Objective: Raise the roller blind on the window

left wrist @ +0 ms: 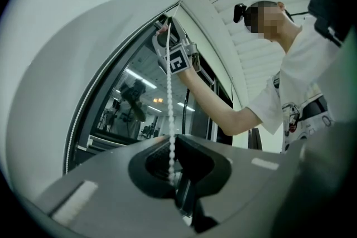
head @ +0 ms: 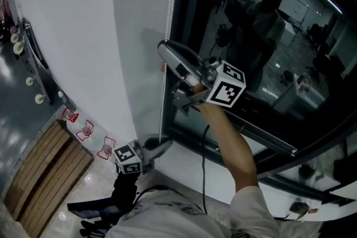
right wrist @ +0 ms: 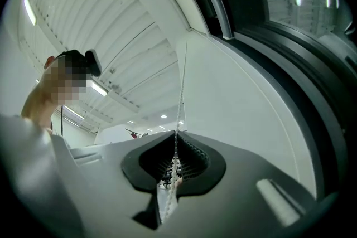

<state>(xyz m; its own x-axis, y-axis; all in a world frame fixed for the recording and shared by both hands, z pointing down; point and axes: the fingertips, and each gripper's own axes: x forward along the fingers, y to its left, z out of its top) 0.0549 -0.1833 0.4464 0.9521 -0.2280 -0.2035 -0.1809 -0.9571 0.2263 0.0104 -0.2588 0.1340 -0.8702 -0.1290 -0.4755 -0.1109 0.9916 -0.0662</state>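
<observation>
1. Dark window [head: 268, 36] glass is being flanked by a white wall [head: 83, 36].
2. Low by the sill [head: 184, 167], the frame-side bead chain [head: 163, 103] is being pinched by the left gripper [head: 166, 146].
3. Higher up, it is being clamped in the right gripper's [head: 163, 45] closed jaws.

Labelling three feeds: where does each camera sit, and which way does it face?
Head view: on the head, facing down at window, left gripper, right gripper, right forearm.
Left gripper view: on that gripper, facing up the bead chain at the right gripper, arm, torso.
Right gripper view: on that gripper, facing up the bead chain toward the ceiling; head at left.
Shared: bead chain.
</observation>
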